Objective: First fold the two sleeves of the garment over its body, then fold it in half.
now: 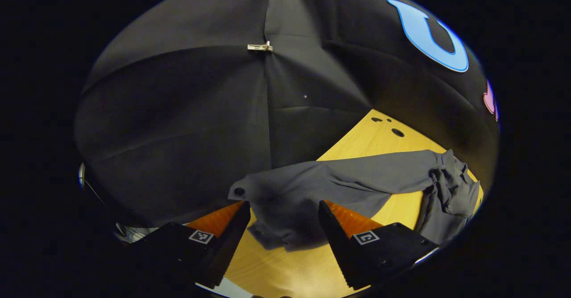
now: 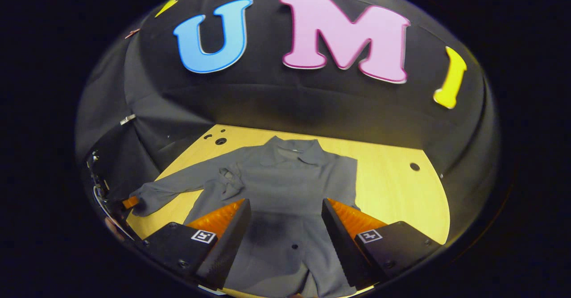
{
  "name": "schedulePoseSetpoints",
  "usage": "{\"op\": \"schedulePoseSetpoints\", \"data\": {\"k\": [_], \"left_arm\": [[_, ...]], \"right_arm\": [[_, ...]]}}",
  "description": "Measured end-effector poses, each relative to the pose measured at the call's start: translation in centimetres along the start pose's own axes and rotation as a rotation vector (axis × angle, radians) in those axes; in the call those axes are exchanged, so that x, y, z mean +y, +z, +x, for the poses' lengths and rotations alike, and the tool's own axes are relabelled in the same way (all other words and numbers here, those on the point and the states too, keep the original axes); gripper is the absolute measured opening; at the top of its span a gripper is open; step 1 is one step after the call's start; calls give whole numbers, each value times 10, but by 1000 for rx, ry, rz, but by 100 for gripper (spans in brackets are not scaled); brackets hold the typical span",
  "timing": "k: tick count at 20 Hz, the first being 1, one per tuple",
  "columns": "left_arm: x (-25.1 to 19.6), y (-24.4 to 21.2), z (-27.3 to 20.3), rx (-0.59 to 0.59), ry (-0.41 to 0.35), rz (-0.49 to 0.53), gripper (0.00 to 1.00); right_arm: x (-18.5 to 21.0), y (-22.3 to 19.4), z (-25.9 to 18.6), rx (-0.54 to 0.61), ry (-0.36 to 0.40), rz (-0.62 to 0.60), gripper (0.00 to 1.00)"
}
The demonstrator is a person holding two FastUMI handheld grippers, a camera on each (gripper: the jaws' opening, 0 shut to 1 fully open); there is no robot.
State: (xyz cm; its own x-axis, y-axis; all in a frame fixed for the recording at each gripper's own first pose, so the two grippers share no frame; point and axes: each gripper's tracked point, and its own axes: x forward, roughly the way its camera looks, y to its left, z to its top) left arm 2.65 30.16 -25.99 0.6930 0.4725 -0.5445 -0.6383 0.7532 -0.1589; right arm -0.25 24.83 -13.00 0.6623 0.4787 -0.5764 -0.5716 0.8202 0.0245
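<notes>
**Grey garment laid flat on table, one sleeve extended, both grippers spread**

Writing: none legible on the garment; small square coded markers on each gripper body, not readable as text.

Left gripper view, left to right:
- Left gripper point(image 1: 283, 220) low in frame, fingers spread apart, nothing clamped between them.
- Sleeve point(image 1: 330, 184) of the grey garment point(image 1: 450, 191) stretched sideways across the wooden table point(image 1: 379, 137), cuff end with a dark button lying between and just beyond the two fingers, near the table's edge.
- Sleeve's long axis running left to right across the frame, cuff at left, shoulder at right.
- Bunched, wrinkled cloth at far right where sleeve meets body.
- Small metal clip point(image 1: 260, 47) on the booth wall seam, high up; dark holes in the table top near the far edge.

Right gripper view, left to right:
- Same sleeve point(image 2: 174, 186) extended toward the lower left, cuff touching the tip of the other gripper point(image 2: 130, 202) at the table's edge; a crumpled fold at the shoulder.
- Garment body point(image 2: 285, 186) spread flat, front up, collar pointing to the far wall, hem toward the camera; long axis running away from the camera.
- Right gripper point(image 2: 285, 222) above the lower body, fingers spread apart, gripping nothing.
- Bare table point(image 2: 401, 191) to the right, one dark hole near its far edge.
</notes>
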Motion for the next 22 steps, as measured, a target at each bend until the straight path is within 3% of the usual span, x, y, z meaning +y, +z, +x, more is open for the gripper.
{"op": "schedulePoseSetpoints", "data": {"k": [5,7,8,9,13,14,16,18,22], "left_arm": [[-12,-27,25,114,-42,4,98],[-11,-30,28,124,-23,85,98],[-12,-30,27,126,-24,130,89],[-15,-30,27,127,-52,144,89],[-33,-30,29,145,-112,175,50],[-36,-31,30,158,-139,209,31],[-40,-28,29,167,-172,263,13],[-48,-28,23,204,-241,259,6],[-56,9,10,152,-219,136,5]], "right_arm": [[-53,-30,-30,45,-100,72,98],[-63,-34,-38,44,-119,116,99],[-68,-38,-42,45,-129,130,99],[-75,-42,-46,44,-140,131,99],[-98,-69,-52,74,-176,61,99],[-98,-76,-50,87,-178,46,99],[-104,-86,-53,99,-172,34,100],[-108,-89,-57,96,-160,34,99],[-124,-83,-54,71,-158,97,98]]}}
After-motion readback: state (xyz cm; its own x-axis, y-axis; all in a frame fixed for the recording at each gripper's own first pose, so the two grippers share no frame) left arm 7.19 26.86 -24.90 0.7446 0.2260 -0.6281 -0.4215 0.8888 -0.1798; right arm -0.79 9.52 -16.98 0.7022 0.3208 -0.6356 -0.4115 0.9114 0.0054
